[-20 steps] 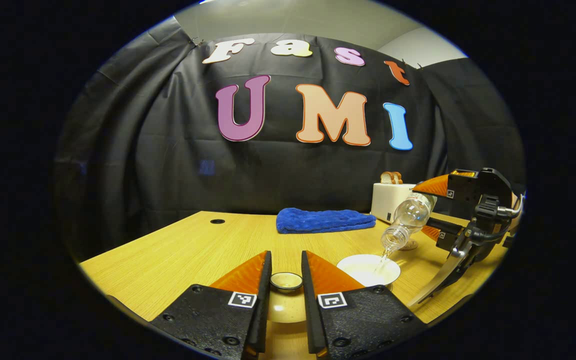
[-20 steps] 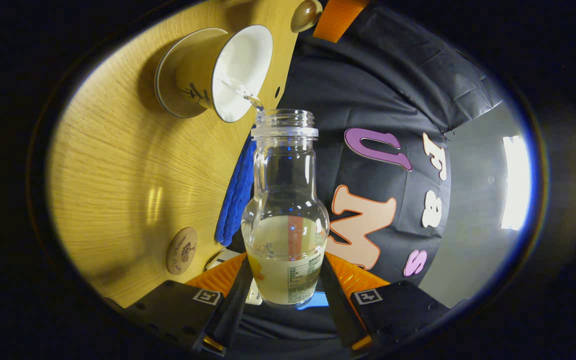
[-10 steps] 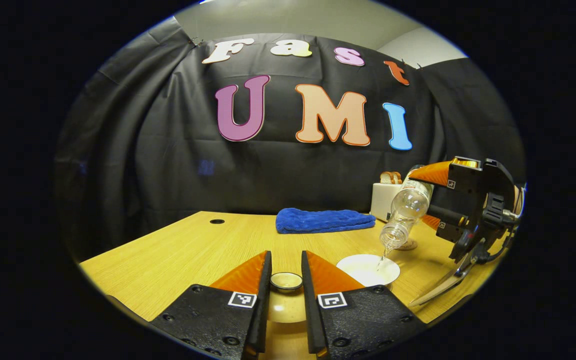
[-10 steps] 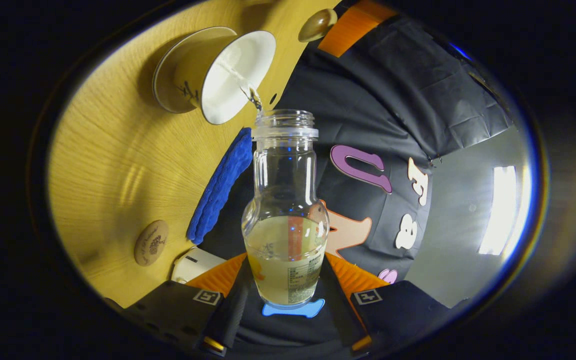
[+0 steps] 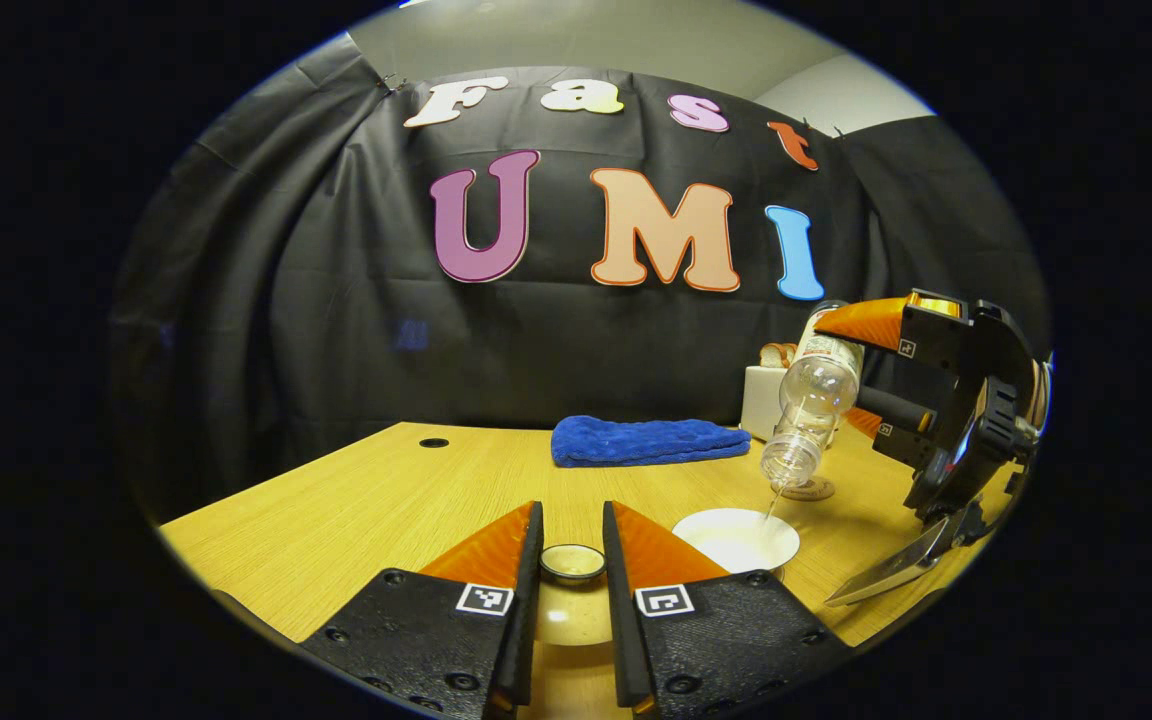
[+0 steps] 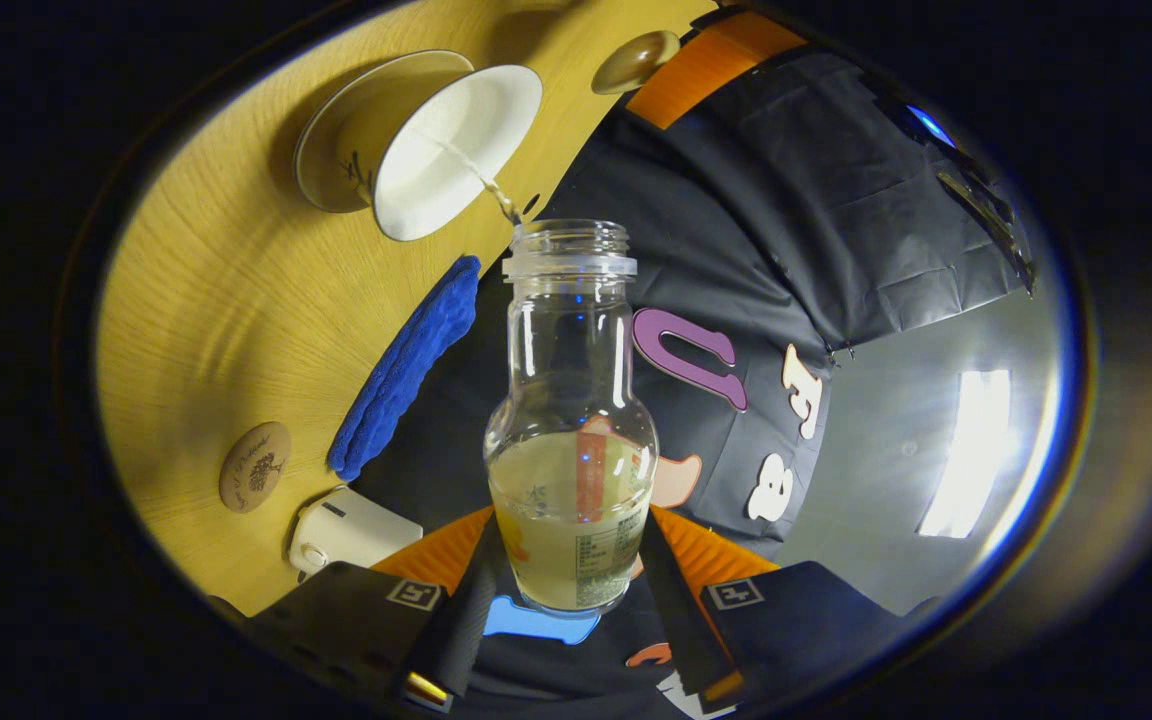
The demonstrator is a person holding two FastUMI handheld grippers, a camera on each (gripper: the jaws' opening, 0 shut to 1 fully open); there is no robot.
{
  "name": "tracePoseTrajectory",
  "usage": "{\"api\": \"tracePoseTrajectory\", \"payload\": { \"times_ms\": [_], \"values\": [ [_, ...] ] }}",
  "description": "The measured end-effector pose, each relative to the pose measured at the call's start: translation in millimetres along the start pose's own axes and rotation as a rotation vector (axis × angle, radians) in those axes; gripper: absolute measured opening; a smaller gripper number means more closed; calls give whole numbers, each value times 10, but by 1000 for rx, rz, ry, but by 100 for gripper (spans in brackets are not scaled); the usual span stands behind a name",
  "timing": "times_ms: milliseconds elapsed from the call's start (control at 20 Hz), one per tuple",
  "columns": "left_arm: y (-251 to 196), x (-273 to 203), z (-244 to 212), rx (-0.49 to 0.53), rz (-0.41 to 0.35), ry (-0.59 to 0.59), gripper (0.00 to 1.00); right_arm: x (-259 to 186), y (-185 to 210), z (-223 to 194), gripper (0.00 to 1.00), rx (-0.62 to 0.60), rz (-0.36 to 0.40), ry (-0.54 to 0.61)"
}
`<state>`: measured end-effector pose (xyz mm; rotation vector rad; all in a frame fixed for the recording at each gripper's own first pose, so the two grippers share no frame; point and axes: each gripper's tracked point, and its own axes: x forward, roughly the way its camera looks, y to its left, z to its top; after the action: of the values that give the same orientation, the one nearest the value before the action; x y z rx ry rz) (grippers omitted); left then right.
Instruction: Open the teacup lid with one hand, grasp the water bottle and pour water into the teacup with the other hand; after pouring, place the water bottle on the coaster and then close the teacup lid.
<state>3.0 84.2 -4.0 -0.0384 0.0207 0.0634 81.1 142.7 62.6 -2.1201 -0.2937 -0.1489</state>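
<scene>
My left gripper [image 5: 572,515] is shut on the beige teacup lid [image 5: 570,610], whose knob [image 5: 572,562] shows between the fingers. The lid [image 6: 636,60] also appears in the right gripper view beside one left finger [image 6: 721,50]. The white teacup [image 5: 736,538] stands uncovered just right of it. My right gripper [image 6: 569,520] is shut on the clear water bottle [image 6: 571,400], tipped mouth-down over the teacup [image 6: 456,150]. A thin stream runs from the mouth into the cup. In the left gripper view the bottle [image 5: 808,410] hangs steeply in the right gripper [image 5: 841,375]. The round coaster [image 5: 809,489] lies behind the cup.
A folded blue cloth [image 5: 648,441] lies at the back of the wooden table [image 5: 356,510]. A white toaster [image 5: 761,400] with bread stands at the back right. In the right gripper view the coaster [image 6: 254,480] lies between the cloth [image 6: 401,370] and the toaster [image 6: 346,530].
The right gripper has lifted and swung the bottle's base up, so it tilts more steeply, and the stream has thinned. The left gripper and lid have stayed still.
</scene>
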Motion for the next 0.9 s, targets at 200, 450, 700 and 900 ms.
{"api": "tracePoseTrajectory", "payload": {
  "times_ms": [200,450,700,900],
  "values": [
    [-9,3,-4,3,-1,0,30,1,124,54,80,32,34,7],
    [-7,4,-6,6,-2,-1,30,-68,429,202,81,164,150,0],
    [-7,5,2,6,-1,-3,30,-70,556,203,81,434,279,28],
    [-5,4,-3,7,0,-3,30,-174,766,158,84,673,405,87]
  ]
}}
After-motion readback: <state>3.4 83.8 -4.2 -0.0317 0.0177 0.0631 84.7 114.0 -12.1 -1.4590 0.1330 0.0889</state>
